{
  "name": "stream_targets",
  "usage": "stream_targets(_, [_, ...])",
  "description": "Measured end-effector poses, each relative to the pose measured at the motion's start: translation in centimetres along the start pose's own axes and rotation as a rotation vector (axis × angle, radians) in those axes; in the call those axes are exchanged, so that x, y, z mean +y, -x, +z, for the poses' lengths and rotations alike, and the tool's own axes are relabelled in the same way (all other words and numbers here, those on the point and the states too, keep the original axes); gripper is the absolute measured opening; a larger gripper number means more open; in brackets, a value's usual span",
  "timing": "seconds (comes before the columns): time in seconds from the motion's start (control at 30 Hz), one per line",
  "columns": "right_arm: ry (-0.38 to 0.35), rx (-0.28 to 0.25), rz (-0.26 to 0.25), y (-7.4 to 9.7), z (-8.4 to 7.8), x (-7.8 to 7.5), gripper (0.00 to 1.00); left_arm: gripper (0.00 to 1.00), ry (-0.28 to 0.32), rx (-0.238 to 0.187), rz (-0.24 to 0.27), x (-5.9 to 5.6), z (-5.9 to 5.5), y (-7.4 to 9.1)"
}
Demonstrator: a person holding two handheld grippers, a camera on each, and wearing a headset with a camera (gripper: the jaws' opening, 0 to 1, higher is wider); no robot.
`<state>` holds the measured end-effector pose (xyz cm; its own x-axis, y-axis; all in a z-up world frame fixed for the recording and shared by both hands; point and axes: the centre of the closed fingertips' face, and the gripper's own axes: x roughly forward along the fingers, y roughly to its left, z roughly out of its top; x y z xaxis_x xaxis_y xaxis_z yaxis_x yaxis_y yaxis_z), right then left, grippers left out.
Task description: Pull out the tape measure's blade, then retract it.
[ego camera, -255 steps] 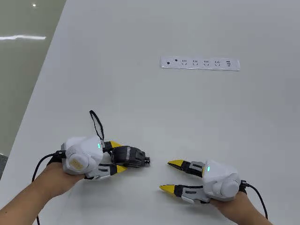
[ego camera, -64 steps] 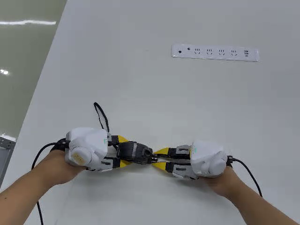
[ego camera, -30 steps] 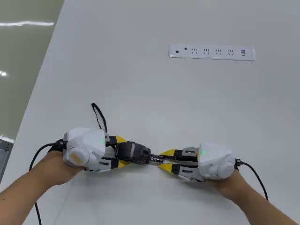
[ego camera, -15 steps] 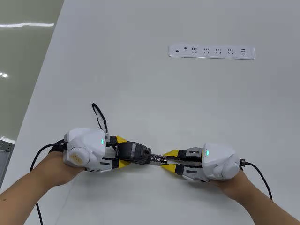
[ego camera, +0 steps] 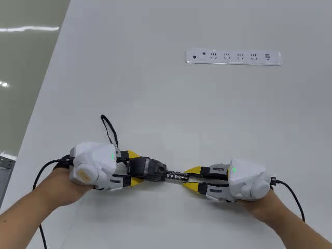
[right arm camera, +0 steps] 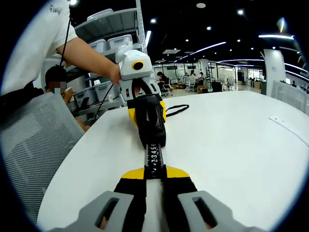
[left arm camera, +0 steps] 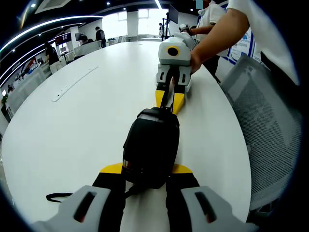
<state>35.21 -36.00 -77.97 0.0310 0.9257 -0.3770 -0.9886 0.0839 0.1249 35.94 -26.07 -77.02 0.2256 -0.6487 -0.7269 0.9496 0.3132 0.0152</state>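
Note:
A black tape measure case [ego camera: 147, 169] lies near the table's front edge, with my left gripper [ego camera: 130, 167] shut on it. Its black wrist strap [ego camera: 108, 134] loops behind the gripper. A short length of numbered blade [ego camera: 175, 176] runs out to the right, and my right gripper [ego camera: 191, 178] is shut on the blade's end. In the left gripper view the case [left arm camera: 151, 146] sits between my yellow-tipped jaws, and the right gripper [left arm camera: 169, 100] faces it. In the right gripper view the blade [right arm camera: 154, 155] leads from my jaws to the case [right arm camera: 150, 118].
A white power strip [ego camera: 233, 56] lies flat at the back of the white table [ego camera: 207, 119]. The table's left edge [ego camera: 39, 104] drops to a green floor. A grey mesh chair [right arm camera: 38, 145] stands at the table's side, and people are in the room beyond.
My right gripper has moved to the right, away from the case, drawing more blade out. The left gripper and case have held still.

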Motion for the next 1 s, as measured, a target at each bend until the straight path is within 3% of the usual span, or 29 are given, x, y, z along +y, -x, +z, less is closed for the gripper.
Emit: stream_targets(1.0, [-0.021, -0.003, -0.021, 2.4, -0.8, 0.1, 0.10, 0.28, -0.002, 0.008, 0.003, -0.1, 0.1, -0.1])
